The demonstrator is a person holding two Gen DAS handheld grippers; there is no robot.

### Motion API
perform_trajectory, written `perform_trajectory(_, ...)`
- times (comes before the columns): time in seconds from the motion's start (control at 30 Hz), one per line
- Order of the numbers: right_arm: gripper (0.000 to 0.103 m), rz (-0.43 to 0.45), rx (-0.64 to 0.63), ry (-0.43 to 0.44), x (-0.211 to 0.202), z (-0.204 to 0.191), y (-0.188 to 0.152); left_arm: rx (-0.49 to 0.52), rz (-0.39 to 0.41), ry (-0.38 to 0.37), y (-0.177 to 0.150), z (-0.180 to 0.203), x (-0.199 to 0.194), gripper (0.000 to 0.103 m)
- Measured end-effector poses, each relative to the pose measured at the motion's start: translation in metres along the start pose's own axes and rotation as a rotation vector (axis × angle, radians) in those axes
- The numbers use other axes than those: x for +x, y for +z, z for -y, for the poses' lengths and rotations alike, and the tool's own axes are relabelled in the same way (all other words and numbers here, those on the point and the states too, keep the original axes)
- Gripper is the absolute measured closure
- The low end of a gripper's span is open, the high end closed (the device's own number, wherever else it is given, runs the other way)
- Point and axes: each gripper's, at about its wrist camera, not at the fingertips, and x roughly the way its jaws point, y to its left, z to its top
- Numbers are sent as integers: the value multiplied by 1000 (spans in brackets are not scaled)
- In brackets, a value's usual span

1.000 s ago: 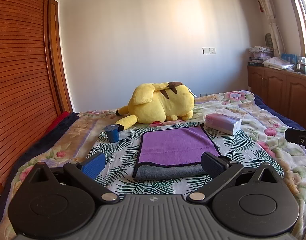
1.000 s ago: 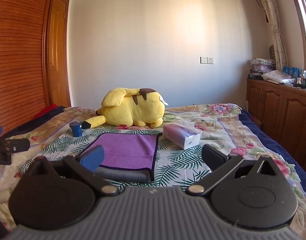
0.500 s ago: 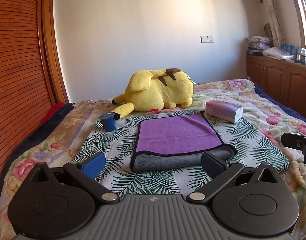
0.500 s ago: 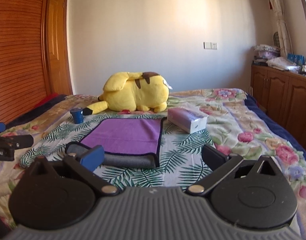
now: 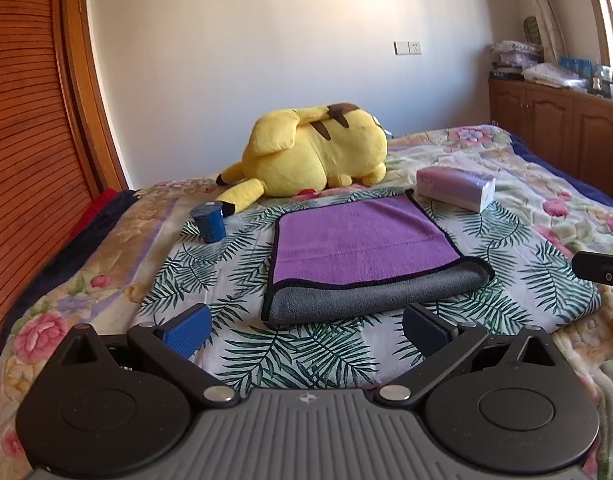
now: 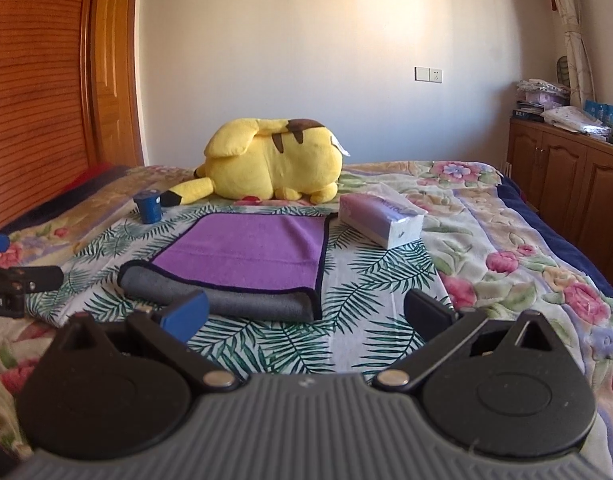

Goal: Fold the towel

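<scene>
A purple towel (image 5: 362,240) with a grey underside and black hem lies folded on the bed, its rounded grey fold towards me. It also shows in the right wrist view (image 6: 250,252). My left gripper (image 5: 306,326) is open and empty, just short of the fold's near edge. My right gripper (image 6: 306,310) is open and empty, in front of the fold's right corner. Each gripper's tip shows at the edge of the other's view.
A yellow plush toy (image 5: 314,152) lies behind the towel. A blue cup (image 5: 209,222) stands to the left and a tissue pack (image 5: 454,188) to the right. The bed (image 5: 546,248) has a floral and leaf cover. Wooden cabinets (image 6: 566,176) line the right wall.
Both grippers have moved forward and tilted down towards the towel's near fold, which now looks larger and closer. Both stay open. The towel has not moved.
</scene>
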Motion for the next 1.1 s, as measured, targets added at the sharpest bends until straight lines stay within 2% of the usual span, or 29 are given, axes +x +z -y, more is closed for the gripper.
perform_trajectory(0.57, 0, -99, -8, 27, 54, 0, -1, -25, -70, -38, -1, -10, 75, 16)
perform_trajectory(1.1, 0, -147, -49, 68, 112, -8, 7, -67, -107, -45, -3, -30, 145, 16)
